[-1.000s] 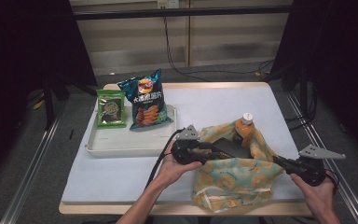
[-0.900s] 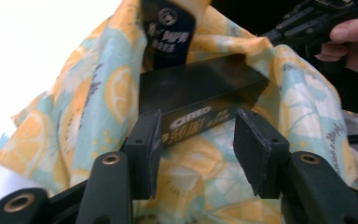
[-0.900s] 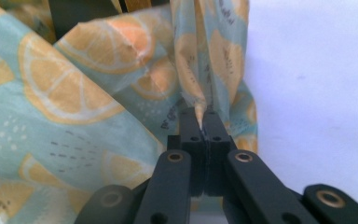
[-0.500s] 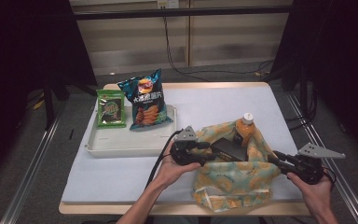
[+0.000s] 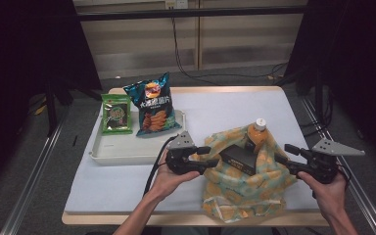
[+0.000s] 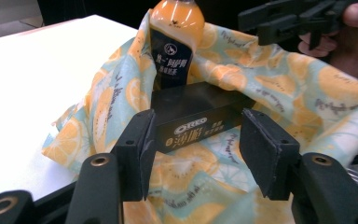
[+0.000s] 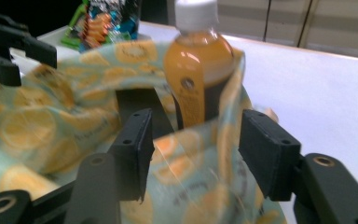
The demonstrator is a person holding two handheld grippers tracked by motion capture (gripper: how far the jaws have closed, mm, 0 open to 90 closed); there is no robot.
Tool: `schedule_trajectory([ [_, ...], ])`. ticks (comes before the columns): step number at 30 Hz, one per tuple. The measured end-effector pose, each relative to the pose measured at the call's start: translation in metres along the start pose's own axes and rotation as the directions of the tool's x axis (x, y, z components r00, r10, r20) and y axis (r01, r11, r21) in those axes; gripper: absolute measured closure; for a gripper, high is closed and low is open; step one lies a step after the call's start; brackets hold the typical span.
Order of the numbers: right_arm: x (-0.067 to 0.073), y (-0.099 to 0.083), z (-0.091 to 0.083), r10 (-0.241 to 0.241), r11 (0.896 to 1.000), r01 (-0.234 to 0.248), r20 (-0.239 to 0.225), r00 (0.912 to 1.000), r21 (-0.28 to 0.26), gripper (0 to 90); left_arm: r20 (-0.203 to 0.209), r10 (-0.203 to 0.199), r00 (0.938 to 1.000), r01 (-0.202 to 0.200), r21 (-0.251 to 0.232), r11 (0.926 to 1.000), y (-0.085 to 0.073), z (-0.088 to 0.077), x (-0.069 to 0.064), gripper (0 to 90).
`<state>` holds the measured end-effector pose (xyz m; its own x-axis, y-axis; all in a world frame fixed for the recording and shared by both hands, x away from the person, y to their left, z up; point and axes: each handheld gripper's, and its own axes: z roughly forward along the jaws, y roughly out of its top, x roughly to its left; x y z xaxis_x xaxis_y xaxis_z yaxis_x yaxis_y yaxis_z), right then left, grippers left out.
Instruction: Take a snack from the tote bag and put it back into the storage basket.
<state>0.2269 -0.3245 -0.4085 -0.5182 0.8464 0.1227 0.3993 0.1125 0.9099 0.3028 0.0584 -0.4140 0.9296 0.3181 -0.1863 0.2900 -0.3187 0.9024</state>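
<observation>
Left gripper (image 5: 210, 156) level, jaws apart | right gripper (image 5: 283, 152) level, opening | bag (image 5: 242, 188)

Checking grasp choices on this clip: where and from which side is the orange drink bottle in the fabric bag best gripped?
Probably at the neck just under the white cap, coming from above. The orange drink bottle stands upright, its top clear of the fruit-print bag, whose cloth wraps the lower body; the black Oreo box crowds its near side.
</observation>
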Motion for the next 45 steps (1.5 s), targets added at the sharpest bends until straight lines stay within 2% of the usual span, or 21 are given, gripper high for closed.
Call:
schedule_trajectory([
  [2,0.002,0.007,0.005,-0.011,1.0,0.01,-0.026,0.9996,-0.006,52.9,0.001,0.0,1.0,0.0,-0.004,1.0,-0.001,-0.009,-0.002,46.4],
  [6,0.007,0.015,0.016,-0.022,1.0,0.022,-0.056,0.9982,-0.002,55.8,-0.012,0.001,0.9999,-0.001,-0.004,1.0,-0.005,-0.018,-0.004,45.9],
  [9,0.009,0.015,0.024,-0.022,1.0,0.022,-0.067,0.9975,0.006,62.0,-0.017,-0.001,0.9999,0.002,0.008,1.0,-0.008,-0.023,-0.004,44.1],
  [10,0.009,0.015,0.032,-0.022,1.0,0.024,-0.069,0.9974,0.021,61.3,-0.023,0.008,0.9997,-0.008,0.018,0.9998,-0.009,-0.026,-0.005,42.7],
  [11,0.009,0.015,0.032,-0.022,1.0,0.024,-0.069,0.9974,0.021,61.3,-0.032,0.014,0.9994,-0.013,0.019,0.9997,-0.01,-0.029,-0.006,42.7],
  [12,0.009,0.015,0.036,-0.02,0.999,0.022,-0.062,0.9979,0.029,60.0,-0.029,0.002,0.9996,-0.002,0.004,1.0,-0.012,-0.033,-0.006,41.7],
  [13,0.007,0.014,0.041,-0.014,0.999,0.016,-0.058,0.9982,0.037,58.0,-0.047,-0.004,0.9989,0.004,0.003,1.0,-0.017,-0.04,-0.005,40.5],
  [16,0.005,0.014,0.049,-0.018,0.998,0.019,-0.027,0.9995,0.061,51.3,-0.068,-0.001,0.9977,0.003,0.023,0.9997,-0.02,-0.047,-0.004,37.3],
  [18,0.003,0.015,0.052,-0.009,0.998,0.01,-0.013,0.9999,0.066,46.7,-0.079,-0.04,0.9961,0.039,-0.01,0.9992,-0.026,-0.06,-0.003,35.9],
  [19,0.003,0.015,0.052,-0.009,0.998,0.01,-0.013,0.9999,0.066,46.7,-0.079,-0.04,0.9961,0.039,-0.01,0.9992,-0.026,-0.06,-0.003,35.4],
  [20,0.0,0.016,0.056,-0.008,0.997,0.008,0.003,1.0,0.075,43.2,-0.101,-0.037,0.9942,0.037,0.002,0.9993,-0.03,-0.066,-0.002,34.7],
  [23,-0.001,0.017,0.064,-0.002,0.995,0.001,0.009,1.0,0.098,34.8,-0.112,-0.035,0.9931,0.036,0.006,0.9993,-0.034,-0.072,-0.003,31.8],
  [26,-0.001,0.02,0.07,0.0,0.995,-0.001,0.012,0.9999,0.102,27.5,-0.132,-0.052,0.9899,0.053,0.006,0.9986,-0.043,-0.084,-0.006,30.1],
  [32,-0.001,0.03,0.085,-0.004,0.994,0.002,0.024,0.9997,0.109,21.2,-0.163,-0.071,0.9841,0.073,0.004,0.9973,-0.057,-0.092,-0.007,24.7],
  [35,0.0,0.031,0.092,-0.004,0.993,0.001,0.025,0.9997,0.114,20.2,-0.169,-0.073,0.9828,0.076,0.015,0.997,-0.059,-0.095,-0.005,22.5],
  [38,0.002,0.03,0.105,0.005,0.994,-0.009,0.03,0.9995,0.111,17.4,-0.198,-0.091,0.9759,0.093,-0.003,0.9957,-0.064,-0.102,-0.001,18.4],
  [40,0.002,0.03,0.108,0.007,0.994,-0.01,0.029,0.9996,0.112,17.4,-0.2,-0.097,0.9751,0.097,-0.009,0.9953,-0.065,-0.104,0.0,18.4],
  [41,0.002,0.03,0.113,0.006,0.993,-0.01,0.037,0.9993,0.115,19.5,-0.211,-0.104,0.9719,0.103,-0.014,0.9945,-0.067,-0.107,0.002,18.4],
  [43,0.002,0.029,0.115,-0.004,0.993,-0.002,0.045,0.999,0.12,22.5,-0.209,-0.106,0.9722,0.105,-0.017,0.9943,-0.067,-0.109,0.003,18.3],
  [44,0.001,0.028,0.115,0.0,0.993,-0.007,0.063,0.998,0.115,29.4,-0.223,-0.11,0.9687,0.106,-0.027,0.994,-0.068,-0.113,0.004,18.4],
  [45,-0.001,0.028,0.115,0.007,0.993,-0.013,0.058,0.9983,0.116,29.4,-0.237,-0.107,0.9657,0.102,-0.031,0.9943,-0.068,-0.116,0.005,18.3],
])
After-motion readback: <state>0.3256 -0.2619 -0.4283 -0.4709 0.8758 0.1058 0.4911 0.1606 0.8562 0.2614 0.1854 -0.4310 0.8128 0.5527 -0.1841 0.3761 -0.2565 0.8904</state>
